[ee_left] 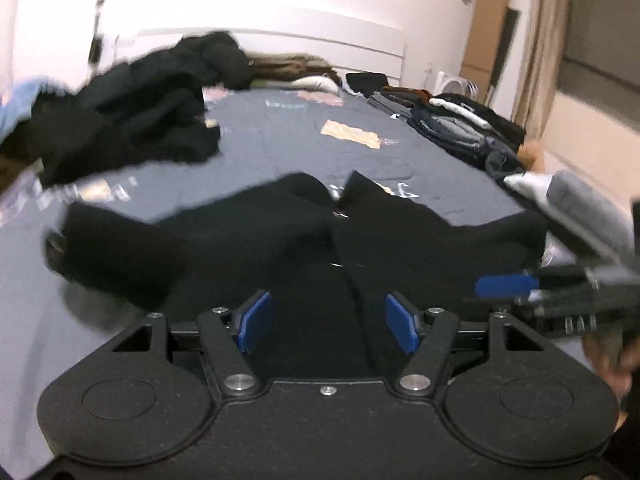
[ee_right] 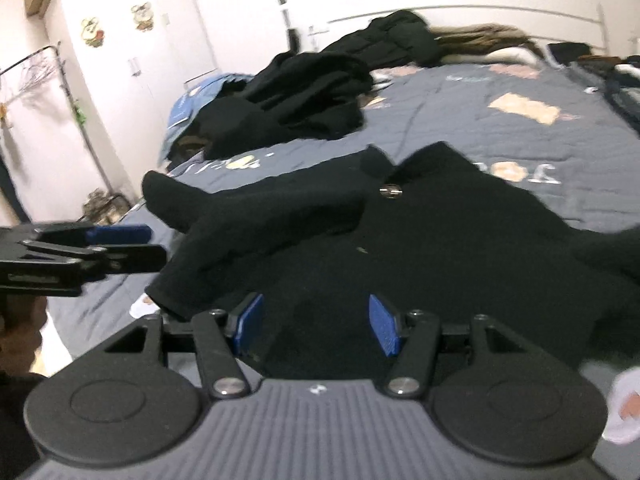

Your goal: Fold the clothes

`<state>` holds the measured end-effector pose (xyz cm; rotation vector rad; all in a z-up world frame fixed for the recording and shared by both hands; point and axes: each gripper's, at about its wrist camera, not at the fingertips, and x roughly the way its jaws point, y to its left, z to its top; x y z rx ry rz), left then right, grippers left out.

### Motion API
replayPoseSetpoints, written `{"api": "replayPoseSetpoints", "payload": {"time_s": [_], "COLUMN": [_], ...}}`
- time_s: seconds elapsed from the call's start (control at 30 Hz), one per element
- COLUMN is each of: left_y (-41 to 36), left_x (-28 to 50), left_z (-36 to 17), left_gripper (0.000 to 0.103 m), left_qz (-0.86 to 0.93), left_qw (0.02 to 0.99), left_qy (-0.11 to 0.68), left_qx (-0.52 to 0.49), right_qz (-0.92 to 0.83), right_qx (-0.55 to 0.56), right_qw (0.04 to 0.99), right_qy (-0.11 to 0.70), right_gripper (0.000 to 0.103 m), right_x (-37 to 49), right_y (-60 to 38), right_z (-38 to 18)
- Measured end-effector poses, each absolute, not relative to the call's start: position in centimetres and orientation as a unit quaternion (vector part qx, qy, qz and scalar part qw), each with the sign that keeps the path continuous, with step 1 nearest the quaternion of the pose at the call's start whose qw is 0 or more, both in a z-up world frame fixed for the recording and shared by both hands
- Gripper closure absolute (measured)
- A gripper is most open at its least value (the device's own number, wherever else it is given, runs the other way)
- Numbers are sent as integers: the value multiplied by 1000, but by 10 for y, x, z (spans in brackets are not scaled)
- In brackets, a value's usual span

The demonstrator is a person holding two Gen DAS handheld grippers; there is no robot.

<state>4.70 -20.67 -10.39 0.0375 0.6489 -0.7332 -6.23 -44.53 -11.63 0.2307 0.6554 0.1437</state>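
Your left gripper (ee_left: 326, 322): jaws apart, nothing gripped, poised over black garment (ee_left: 280, 248). Your right gripper (ee_right: 316, 326): released too. Garment spread flat on grey bedspread (ee_left: 280, 136). Unfolded heap (ee_left: 132, 120) at 10 o'clock, folded stack (ee_left: 460, 124) at 2 o'clock.

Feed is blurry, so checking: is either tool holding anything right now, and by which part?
Nothing is held. The left tool and right tool are both open above the black buttoned knit garment, which lies loose on the bed.
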Motion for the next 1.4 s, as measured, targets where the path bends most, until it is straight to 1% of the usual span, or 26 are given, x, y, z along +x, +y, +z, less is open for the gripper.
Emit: {"api": "replayPoseSetpoints", "payload": {"time_s": [0.03,0.13,0.23,0.37,0.5,0.57,0.77,0.9,1.0,1.1,1.27,1.4], "left_y": [-211,-215,-209,-190,-186,-184,-171,-176,-181,-191,-205,-204], "left_x": [46,30,19,18,17,18,15,18,16,21,30,39], "left_z": [-108,-112,-109,-101,-105,-108,-124,-119,-114,-113,-114,-121], "left_gripper": [40,40,36,36,35,35,35,35,35,31,31,31], "left_qz": [-348,-322,-293,-278,-252,-244,-243,-254,-273,-277,-282,-270], "left_qw": [884,895,907,912,916,917,920,919,915,914,914,912], "left_qy": [313,304,290,298,309,315,307,300,294,294,293,309], "left_qx": [10,55,92,40,40,22,-19,-38,-40,-29,-8,-13], "right_qz": [67,55,46,31,16,9,-13,-13,-12,-18,-16,-29], "right_qx": [116,122,122,141,186,198,211,214,204,184,162,141], "right_qw": [938,938,935,931,929,930,926,929,930,933,939,941], "right_qy": [320,321,330,335,320,309,312,303,305,310,303,307], "right_gripper": [45,45,45,45,45,45,45,45,45,45,45,45], "right_x": [-68,-81,-87,-90,-94,-98,-89,-83,-78,-72,-71,-76], "right_y": [-449,-462,-476,-497,-521,-530,-537,-533,-526,-517,-504,-500], "right_z": [-117,-123,-132,-139,-138,-138,-145,-144,-145,-145,-136,-130]}}
